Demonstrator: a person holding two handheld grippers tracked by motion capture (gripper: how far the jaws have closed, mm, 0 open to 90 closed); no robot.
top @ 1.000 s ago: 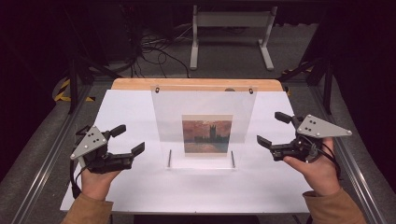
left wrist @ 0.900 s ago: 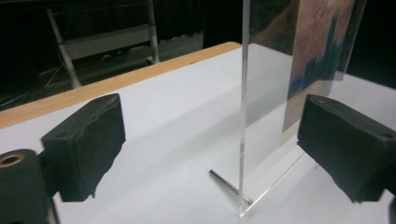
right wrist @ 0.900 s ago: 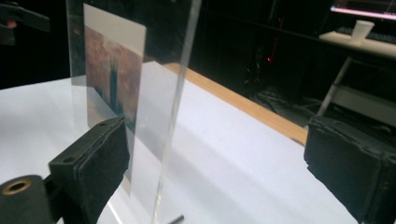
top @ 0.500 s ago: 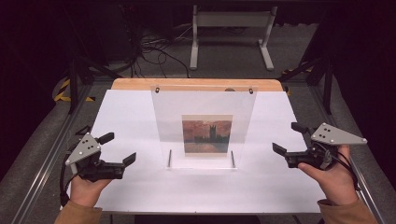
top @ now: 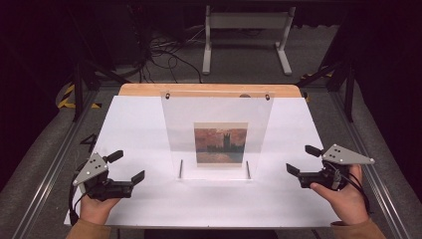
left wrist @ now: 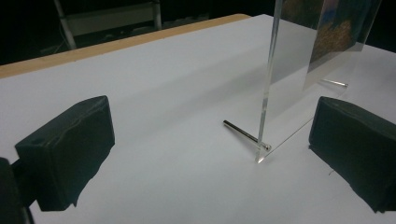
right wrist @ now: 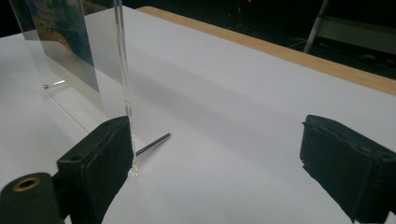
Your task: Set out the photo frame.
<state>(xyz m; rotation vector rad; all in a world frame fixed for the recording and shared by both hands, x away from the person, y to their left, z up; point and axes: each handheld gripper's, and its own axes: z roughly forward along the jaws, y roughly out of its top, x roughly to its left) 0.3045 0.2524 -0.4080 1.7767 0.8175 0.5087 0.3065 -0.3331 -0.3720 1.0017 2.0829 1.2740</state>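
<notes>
A clear acrylic picture frame (top: 216, 134) stands upright mid-table on two thin metal pins, with a sunset picture (top: 220, 144) inside it. My left gripper (top: 129, 166) hovers low over the white board to the frame's left, apart from it. Its jaws have just been opening and stand open with nothing between them. In the left gripper view the frame's edge (left wrist: 267, 84) and a pin (left wrist: 240, 131) lie ahead of the gripper (left wrist: 210, 158). My right gripper (top: 299, 158) is open to the frame's right. In the right gripper view the frame's edge (right wrist: 122, 70) rises beyond its left pad (right wrist: 98, 158).
The white board (top: 139, 124) covers a wooden table whose far edge (top: 209, 89) shows behind the frame. Metal rails (top: 50, 169) run along both sides. A white metal stand (top: 244, 30) and cables (top: 164, 50) sit on the floor beyond.
Both hands have sunk toward the table and drifted outward and nearer to the front edge. The left jaws stand a little wider. The frame has not moved.
</notes>
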